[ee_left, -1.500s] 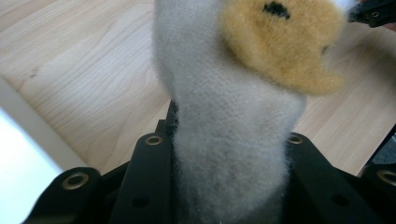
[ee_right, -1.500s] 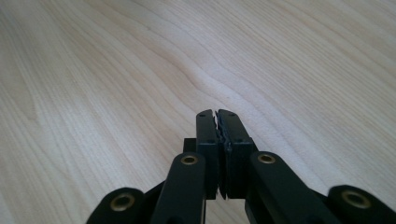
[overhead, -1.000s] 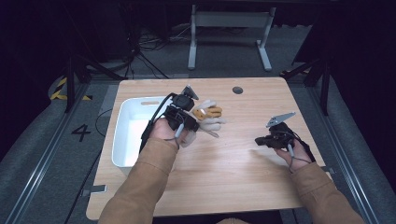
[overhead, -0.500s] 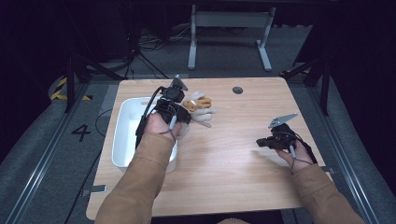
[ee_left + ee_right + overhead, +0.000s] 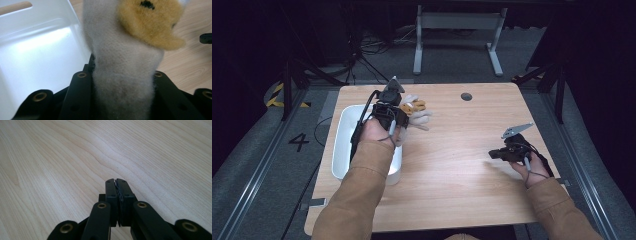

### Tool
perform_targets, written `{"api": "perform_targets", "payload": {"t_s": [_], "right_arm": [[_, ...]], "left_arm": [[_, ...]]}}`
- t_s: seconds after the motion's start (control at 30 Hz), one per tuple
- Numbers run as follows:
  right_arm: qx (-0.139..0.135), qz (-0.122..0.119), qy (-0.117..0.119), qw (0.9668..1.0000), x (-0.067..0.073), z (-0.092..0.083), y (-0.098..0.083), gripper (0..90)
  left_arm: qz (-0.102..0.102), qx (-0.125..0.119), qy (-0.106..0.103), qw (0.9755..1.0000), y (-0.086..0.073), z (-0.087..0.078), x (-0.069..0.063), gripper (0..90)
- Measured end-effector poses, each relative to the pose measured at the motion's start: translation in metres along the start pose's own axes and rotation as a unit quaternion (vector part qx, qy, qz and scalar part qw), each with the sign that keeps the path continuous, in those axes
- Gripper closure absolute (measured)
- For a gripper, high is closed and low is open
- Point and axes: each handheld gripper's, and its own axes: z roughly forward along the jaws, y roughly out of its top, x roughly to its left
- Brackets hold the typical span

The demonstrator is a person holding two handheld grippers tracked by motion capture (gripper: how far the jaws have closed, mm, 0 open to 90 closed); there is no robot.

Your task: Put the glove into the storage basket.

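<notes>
Pale wooden tabletop (image 5: 452, 165) on a dark floor. Left gripper (image 5: 398, 111) clamps the grey-white plush toy with a tan fuzzy face (image 5: 130, 62) by its body, jaws pressed into the pile on both sides, holding it at the far rim of the white rectangular plastic bin (image 5: 343, 150), probably for dropping in. Right gripper (image 5: 116, 185) rests idle over bare wood, jaws closed on nothing, well apart.

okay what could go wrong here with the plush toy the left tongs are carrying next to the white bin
The left tongs pinch the plush toy low on its grey body, so its yellow part could swing or slip free. The toy hangs at the white bin's rim, partly over the table, so a release now might miss the bin.
</notes>
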Motion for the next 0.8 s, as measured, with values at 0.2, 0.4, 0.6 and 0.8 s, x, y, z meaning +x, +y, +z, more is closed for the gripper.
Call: {"api": "perform_targets", "payload": {"t_s": [0.2, 0.4, 0.6, 0.8], "right_arm": [[0.000, 0.001, -0.002, 1.0000, 0.000, 0.001, 0.001, 87.1], [0.003, -0.005, -0.002, 1.0000, 0.002, 0.004, 0.003, 87.2], [0.004, -0.006, -0.003, 1.0000, 0.002, 0.006, 0.007, 87.1], [-0.001, -0.007, 0.000, 1.0000, 0.000, 0.006, 0.007, 86.9]], "left_arm": [[-0.011, -0.014, 0.010, 0.9998, -0.002, -0.007, 0.011, 69.2], [-0.037, -0.029, 0.008, 0.9989, -0.010, -0.012, 0.026, 69.2], [-0.074, -0.051, 0.013, 0.9958, -0.025, -0.018, 0.042, 69.2], [-0.113, -0.077, 0.021, 0.9905, -0.047, -0.012, 0.058, 69.1]]}}
